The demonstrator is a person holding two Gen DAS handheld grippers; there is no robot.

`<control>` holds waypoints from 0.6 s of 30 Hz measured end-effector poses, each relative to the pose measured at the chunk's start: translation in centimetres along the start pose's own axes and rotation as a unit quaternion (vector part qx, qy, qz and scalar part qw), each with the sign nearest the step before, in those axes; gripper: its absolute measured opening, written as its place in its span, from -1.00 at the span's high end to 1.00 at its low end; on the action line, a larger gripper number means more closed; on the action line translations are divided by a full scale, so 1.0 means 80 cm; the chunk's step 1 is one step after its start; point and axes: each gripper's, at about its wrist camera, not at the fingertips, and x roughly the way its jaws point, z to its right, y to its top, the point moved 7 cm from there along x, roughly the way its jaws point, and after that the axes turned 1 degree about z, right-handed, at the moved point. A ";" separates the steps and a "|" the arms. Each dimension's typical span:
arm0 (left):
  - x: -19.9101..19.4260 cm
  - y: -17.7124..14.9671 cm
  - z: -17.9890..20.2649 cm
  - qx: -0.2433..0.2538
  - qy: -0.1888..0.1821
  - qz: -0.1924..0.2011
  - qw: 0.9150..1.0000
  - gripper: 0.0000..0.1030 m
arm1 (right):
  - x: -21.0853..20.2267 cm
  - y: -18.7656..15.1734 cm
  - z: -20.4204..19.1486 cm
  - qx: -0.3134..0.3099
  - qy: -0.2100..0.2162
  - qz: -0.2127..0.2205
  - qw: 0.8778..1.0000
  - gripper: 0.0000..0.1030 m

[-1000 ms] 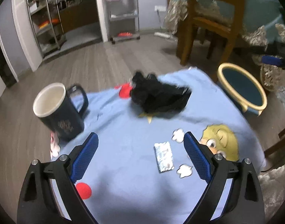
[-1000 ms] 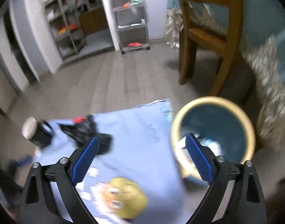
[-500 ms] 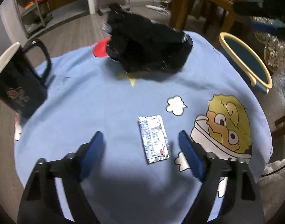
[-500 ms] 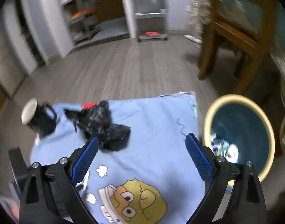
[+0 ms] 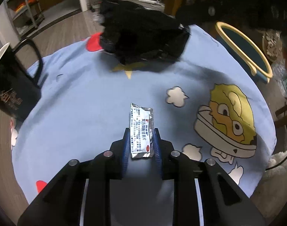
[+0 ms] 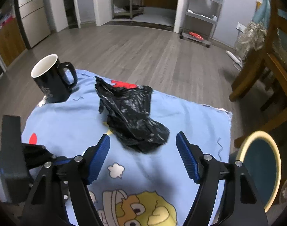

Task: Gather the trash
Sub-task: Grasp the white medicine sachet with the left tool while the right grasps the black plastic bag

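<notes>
Your left gripper (image 5: 140, 141) is clamped on the packet (image 5: 141, 130), which lies flat on the blue cloth (image 5: 83, 101). The black bag (image 5: 143, 39) sits at 12 o'clock from it, the mug (image 5: 9, 79) at 10, the bin (image 5: 245, 50) at 2, off the cloth. Your right gripper (image 6: 143, 156) hovers with jaws wide apart just short of the bag (image 6: 132, 116), with the bin (image 6: 260, 167) at 3 o'clock.

A crinkled, shiny foil sachet (image 5: 141, 130) lies on a matt blue printed cloth (image 5: 83, 101). At 12 o'clock sits a glossy, wrinkled black plastic bag (image 6: 132, 116); at 10 o'clock, a glazed black mug (image 6: 51, 79). Ribbed blue pads (image 6: 186, 160) line matt black tongs.
</notes>
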 end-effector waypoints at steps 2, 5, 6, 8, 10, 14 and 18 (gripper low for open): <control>-0.004 0.003 -0.016 -0.024 0.005 0.004 1.000 0.56 | 0.008 0.004 -0.011 -0.008 0.006 0.001 1.000 -0.37; -0.009 0.010 -0.032 -0.055 0.005 0.012 0.998 0.56 | 0.021 0.009 -0.024 -0.023 0.009 0.000 1.000 -0.26; -0.012 0.013 -0.036 -0.064 0.004 0.016 0.998 0.56 | 0.026 0.010 -0.027 -0.027 0.006 0.000 1.000 -0.20; -0.016 0.014 -0.040 -0.072 0.005 0.020 0.997 0.56 | 0.037 0.010 -0.031 -0.033 -0.002 -0.005 0.999 0.09; -0.019 0.014 -0.039 -0.073 0.008 0.023 0.997 0.56 | 0.045 0.009 -0.031 -0.034 -0.007 -0.011 0.999 0.51; -0.018 0.013 -0.034 -0.056 0.022 0.024 0.998 0.56 | 0.041 0.010 -0.026 -0.027 -0.006 -0.012 1.000 0.84; -0.023 0.018 -0.030 -0.041 0.040 0.024 0.998 0.56 | 0.025 0.012 -0.020 -0.012 -0.003 -0.001 1.000 0.87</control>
